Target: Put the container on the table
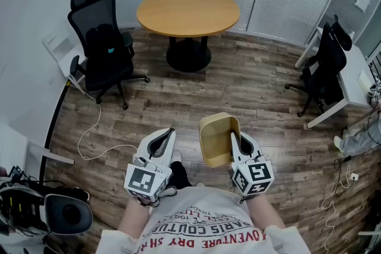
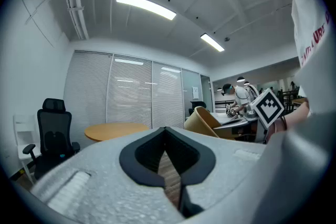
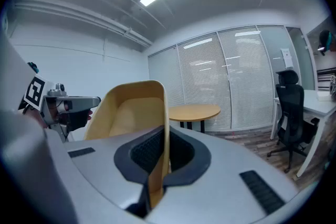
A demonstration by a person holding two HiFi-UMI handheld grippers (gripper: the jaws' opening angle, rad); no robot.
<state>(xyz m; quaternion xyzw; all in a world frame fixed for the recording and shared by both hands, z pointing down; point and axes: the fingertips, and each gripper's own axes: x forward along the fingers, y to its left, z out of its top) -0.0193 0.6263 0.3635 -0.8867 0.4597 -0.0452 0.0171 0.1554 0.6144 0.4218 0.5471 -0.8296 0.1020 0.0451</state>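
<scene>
A tan rectangular container (image 1: 216,140) hangs in the air in front of me, its rim wall (image 3: 158,139) pinched between the jaws of my right gripper (image 1: 236,141), which is shut on it. The container's hollow faces left in the right gripper view. My left gripper (image 1: 165,137) hovers beside it at the same height, jaws closed together with nothing between them (image 2: 167,165). The round wooden table (image 1: 187,11) on a black pedestal stands further ahead across the wood floor, its top bare. In the left gripper view the container (image 2: 206,122) shows to the right.
A black office chair (image 1: 101,44) stands left of the table, with a white cable (image 1: 95,134) trailing on the floor. Another black chair (image 1: 324,68) and a white desk (image 1: 351,83) are at the right. Blinds line the far wall.
</scene>
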